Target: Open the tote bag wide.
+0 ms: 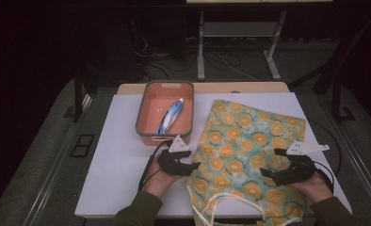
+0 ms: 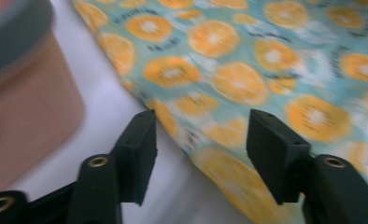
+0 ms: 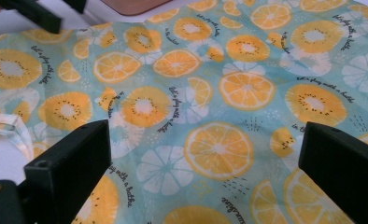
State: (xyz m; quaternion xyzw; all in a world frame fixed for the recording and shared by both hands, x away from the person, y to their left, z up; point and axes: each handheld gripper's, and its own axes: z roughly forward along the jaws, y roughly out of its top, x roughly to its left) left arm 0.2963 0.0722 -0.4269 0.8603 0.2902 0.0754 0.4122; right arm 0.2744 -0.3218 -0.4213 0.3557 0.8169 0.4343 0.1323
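A cloth bag [image 1: 240,141] printed with orange slices on pale teal lies flat on the white board [image 1: 122,169], its pale straps [image 1: 216,207] toward the person. My left gripper [image 1: 189,167] hovers open at the bag's left edge; in the left gripper view its jaws [image 2: 203,121] straddle that edge of the bag [image 2: 247,70]. My right gripper [image 1: 271,164] is open over the bag's right part. The right gripper view has those jaws [image 3: 208,135] spread wide above the printed cloth [image 3: 210,84], with nothing between them.
An orange bin with a grey rim [image 1: 141,113] stands at the board's back left, holding a blue and white tube [image 1: 170,115]. The bin's wall [image 2: 28,102] is close to the left gripper. Table legs and cables lie beyond the far edge.
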